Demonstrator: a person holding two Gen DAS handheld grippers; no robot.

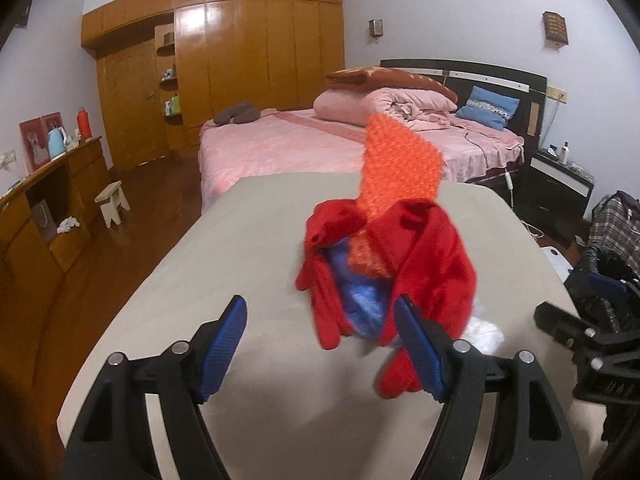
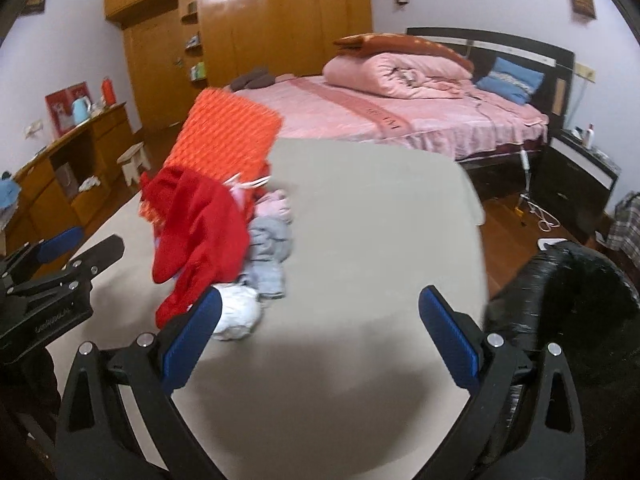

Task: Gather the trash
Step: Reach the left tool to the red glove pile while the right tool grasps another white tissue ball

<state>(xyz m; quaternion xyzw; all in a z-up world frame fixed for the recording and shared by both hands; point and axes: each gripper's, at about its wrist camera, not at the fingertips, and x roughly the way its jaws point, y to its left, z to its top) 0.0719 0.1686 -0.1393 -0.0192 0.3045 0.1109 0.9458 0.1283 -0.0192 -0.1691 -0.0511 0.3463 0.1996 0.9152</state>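
Observation:
A pile lies on the beige table (image 1: 240, 240): a red garment (image 1: 432, 264), an orange knitted piece (image 1: 396, 168), something blue (image 1: 360, 300) and a crumpled white tissue (image 1: 484, 332). My left gripper (image 1: 320, 340) is open and empty, just in front of the pile. In the right wrist view the pile shows the red garment (image 2: 200, 224), the orange piece (image 2: 224, 140), grey and pink cloths (image 2: 268, 248) and the white tissue (image 2: 236, 312). My right gripper (image 2: 320, 332) is open and empty, right of the tissue. A black trash bag (image 2: 568, 292) stands at the table's right edge.
A pink bed (image 1: 304, 144) stands behind the table, a wooden wardrobe (image 1: 240, 60) at the back, a wooden sideboard (image 1: 48, 200) on the left with a small stool (image 1: 112, 200). A dark nightstand (image 1: 560, 176) is at the right.

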